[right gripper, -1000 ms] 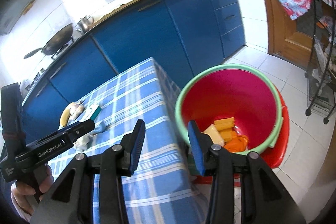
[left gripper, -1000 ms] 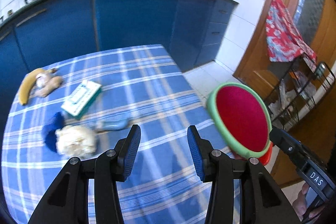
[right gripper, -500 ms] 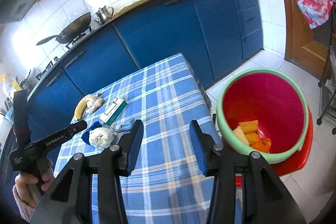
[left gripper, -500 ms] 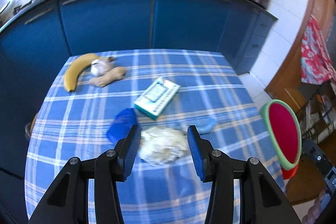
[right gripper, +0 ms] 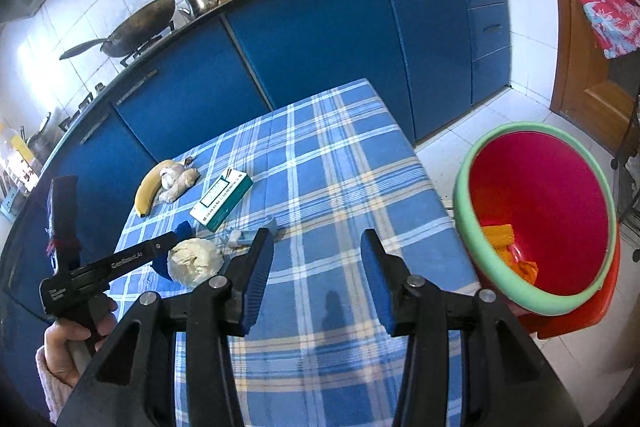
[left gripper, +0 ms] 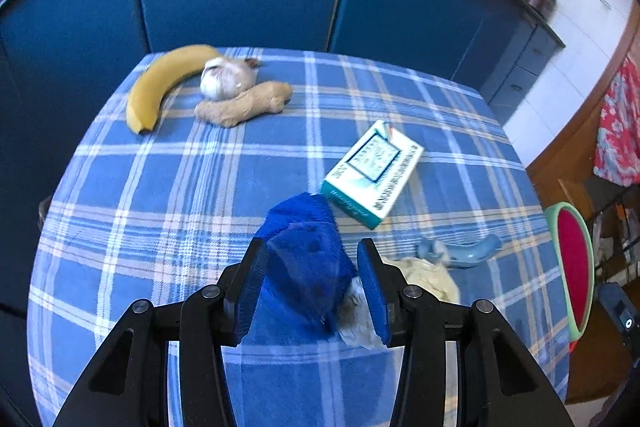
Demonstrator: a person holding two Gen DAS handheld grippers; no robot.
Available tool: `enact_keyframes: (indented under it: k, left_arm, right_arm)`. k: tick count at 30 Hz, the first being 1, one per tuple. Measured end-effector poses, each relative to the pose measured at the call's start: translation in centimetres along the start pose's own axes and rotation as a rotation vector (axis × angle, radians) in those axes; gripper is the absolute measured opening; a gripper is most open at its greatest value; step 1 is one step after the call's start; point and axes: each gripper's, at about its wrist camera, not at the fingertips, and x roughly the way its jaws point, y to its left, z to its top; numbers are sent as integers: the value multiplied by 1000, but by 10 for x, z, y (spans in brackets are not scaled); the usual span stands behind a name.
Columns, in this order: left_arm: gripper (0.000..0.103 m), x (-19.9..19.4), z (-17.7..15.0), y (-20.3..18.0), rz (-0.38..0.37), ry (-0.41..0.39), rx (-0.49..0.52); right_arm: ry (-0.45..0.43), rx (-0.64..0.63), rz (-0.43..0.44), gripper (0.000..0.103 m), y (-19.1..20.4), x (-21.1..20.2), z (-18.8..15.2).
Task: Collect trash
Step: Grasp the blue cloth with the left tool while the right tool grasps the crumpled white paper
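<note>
Blue cloth (left gripper: 308,259) lengthwise between parted left gripper (left gripper: 316,287) pads, seemingly untouched.

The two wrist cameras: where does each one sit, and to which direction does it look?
Left wrist: on the left gripper, looking steeply down at the checked table; its open jaws flank the blue cloth.
Right wrist: on the right gripper, looking across the table corner to the red bin; the person's left hand shows.
Shared: banana, green box, crumpled paper.
</note>
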Motion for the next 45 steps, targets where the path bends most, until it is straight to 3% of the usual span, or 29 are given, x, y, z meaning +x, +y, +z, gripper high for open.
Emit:
enact_keyframes:
  k: [9, 11, 20, 29, 45]
  left_arm:
    - [48, 9, -7, 22, -39, 8, -67]
    - [38, 11, -9, 25, -51, 14, -74]
    - [23, 4, -13, 28, -85, -23, -89]
    - [23, -31, -18, 46, -23, -101, -94]
    - [23, -40, -36, 87, 91, -83, -150]
  right_arm:
    - [43, -28, 14, 48, 20, 20, -5]
    - [49, -39, 21, 48, 26, 23, -7]
    - [63, -67, 41, 48, 43, 26, -13]
    - [71, -102, 62, 48, 58, 26, -17]
    - [175, -223, 132, 52, 120, 80, -31]
